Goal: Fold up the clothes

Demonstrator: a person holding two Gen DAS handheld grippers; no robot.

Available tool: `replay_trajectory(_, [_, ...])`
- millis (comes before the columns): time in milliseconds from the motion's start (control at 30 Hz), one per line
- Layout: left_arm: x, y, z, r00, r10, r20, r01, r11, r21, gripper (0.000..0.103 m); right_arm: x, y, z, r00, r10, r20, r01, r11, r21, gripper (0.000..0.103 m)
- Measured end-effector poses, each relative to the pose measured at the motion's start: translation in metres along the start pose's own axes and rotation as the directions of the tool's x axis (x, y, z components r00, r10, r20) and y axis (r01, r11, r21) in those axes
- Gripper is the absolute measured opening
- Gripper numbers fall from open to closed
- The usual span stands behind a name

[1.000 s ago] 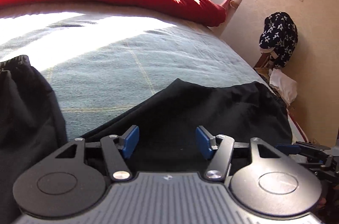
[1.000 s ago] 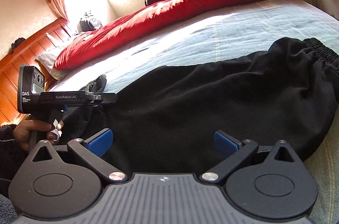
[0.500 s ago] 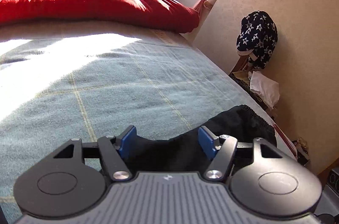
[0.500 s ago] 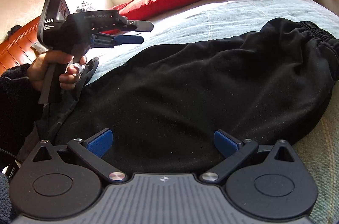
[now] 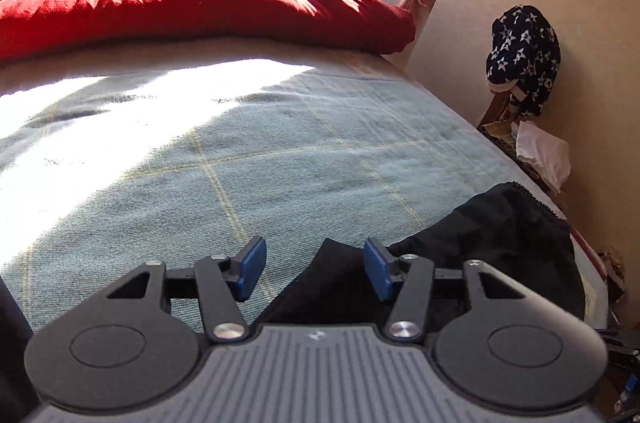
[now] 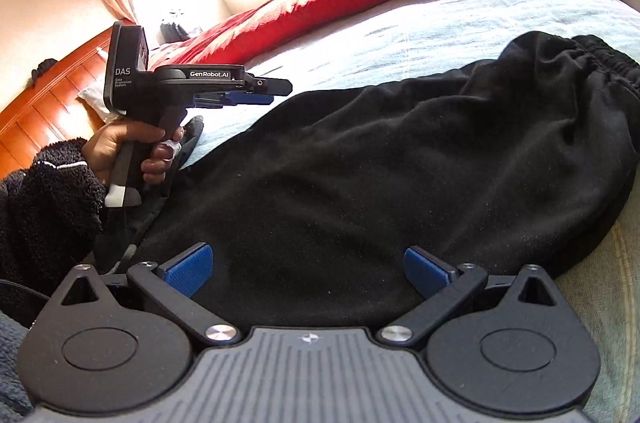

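Right wrist view: my right gripper (image 6: 308, 269) gapes empty over the black fleece trousers (image 6: 392, 159), lengthwise left-right; left gripper (image 6: 256, 94), closing on nothing, hovers at their left end.

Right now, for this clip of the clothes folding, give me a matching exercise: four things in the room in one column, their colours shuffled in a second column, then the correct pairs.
Things:
1. Trousers spread on the bed
2. Duvet bunched at the far side
3. Bedspread under the trousers
4. Garment hanging by the wall

Colours:
A. Red
B. Dark with white stars
C. Pale blue with thin yellow lines
D. Black

Pairs: 1-D, 2-A, 3-C, 4-B
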State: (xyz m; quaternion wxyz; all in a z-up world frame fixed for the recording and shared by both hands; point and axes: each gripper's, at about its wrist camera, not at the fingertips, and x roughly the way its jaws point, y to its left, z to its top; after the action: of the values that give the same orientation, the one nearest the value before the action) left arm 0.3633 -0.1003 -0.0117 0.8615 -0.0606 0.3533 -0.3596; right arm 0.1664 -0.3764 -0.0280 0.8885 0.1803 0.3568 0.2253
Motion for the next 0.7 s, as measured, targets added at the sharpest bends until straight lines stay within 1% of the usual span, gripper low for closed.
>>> replay_trajectory(33, [-0.011, -0.003, -0.003, 1.0, -0.009, 0.019, 0.009, 1.0, -0.006, 0.058, -0.001, -0.001, 0.013, 1.0, 0.031, 0.002, -0.031, 0.999, -0.011, 0.103])
replay_trajectory(67, [-0.024, -0.006, -0.006, 0.999, 0.002, 0.039, -0.002, 1.0, -0.018, 0.059, -0.002, -0.003, 0.027, 0.998, 0.06, 0.004, -0.06, 0.998, -0.023, 0.103])
replay_trajectory(133, [-0.046, -0.006, -0.016, 0.998, 0.027, 0.065, -0.024, 0.998, -0.052, 0.06, 0.005, -0.004, 0.064, 0.992, 0.122, -0.016, -0.123, 0.99, -0.063, 0.103])
replay_trajectory(200, [-0.065, -0.006, -0.027, 0.996, 0.05, 0.08, -0.043, 0.995, -0.091, 0.062, 0.022, -0.001, 0.103, 0.983, 0.178, -0.046, -0.183, 0.973, -0.141, 0.103])
replay_trajectory(233, [-0.075, -0.005, -0.033, 0.994, 0.066, 0.087, -0.056, 0.992, -0.115, 0.063, 0.038, 0.001, 0.125, 0.974, 0.208, -0.092, -0.223, 0.956, -0.191, 0.103])
replay_trajectory(300, [-0.093, -0.005, -0.046, 0.991, 0.096, 0.098, -0.079, 0.984, -0.161, 0.063, 0.073, 0.003, 0.154, 0.958, 0.234, -0.163, -0.271, 0.926, -0.262, 0.103])
replay_trajectory(333, [-0.102, -0.006, -0.053, 0.989, 0.11, 0.1, -0.091, 0.98, -0.178, 0.064, 0.095, 0.0, 0.165, 0.949, 0.239, -0.206, -0.289, 0.92, -0.265, 0.103])
replay_trajectory(400, [-0.117, -0.007, -0.064, 0.982, 0.156, 0.105, -0.133, 0.97, -0.202, 0.065, 0.135, -0.008, 0.178, 0.927, 0.242, -0.286, -0.314, 0.918, -0.241, 0.103])
replay_trajectory(467, [-0.133, -0.008, -0.075, 0.974, 0.2, 0.107, -0.172, 0.958, -0.228, 0.065, 0.169, -0.02, 0.181, 0.894, 0.249, -0.372, -0.341, 0.918, -0.204, 0.103])
replay_trajectory(567, [-0.152, -0.007, -0.09, 0.965, 0.243, 0.101, -0.209, 0.941, -0.267, 0.067, 0.192, -0.033, 0.173, 0.838, 0.278, -0.47, -0.388, 0.908, -0.156, 0.103])
replay_trajectory(600, [-0.156, -0.006, -0.095, 0.962, 0.255, 0.096, -0.22, 0.935, -0.277, 0.068, 0.195, -0.035, 0.17, 0.816, 0.316, -0.485, -0.423, 0.897, -0.126, 0.103])
replay_trajectory(633, [-0.16, -0.005, -0.099, 0.959, 0.267, 0.09, -0.232, 0.93, -0.285, 0.068, 0.197, -0.038, 0.169, 0.777, 0.382, -0.5, -0.478, 0.875, -0.073, 0.103])
replay_trajectory(667, [-0.162, -0.003, -0.102, 0.956, 0.28, 0.086, -0.244, 0.924, -0.296, 0.068, 0.199, -0.04, 0.169, 0.748, 0.432, -0.504, -0.514, 0.857, -0.028, 0.103])
replay_trajectory(700, [-0.164, -0.002, -0.105, 0.955, 0.283, 0.083, -0.246, 0.92, -0.304, 0.068, 0.202, -0.04, 0.17, 0.733, 0.474, -0.488, -0.537, 0.844, 0.012, 0.103])
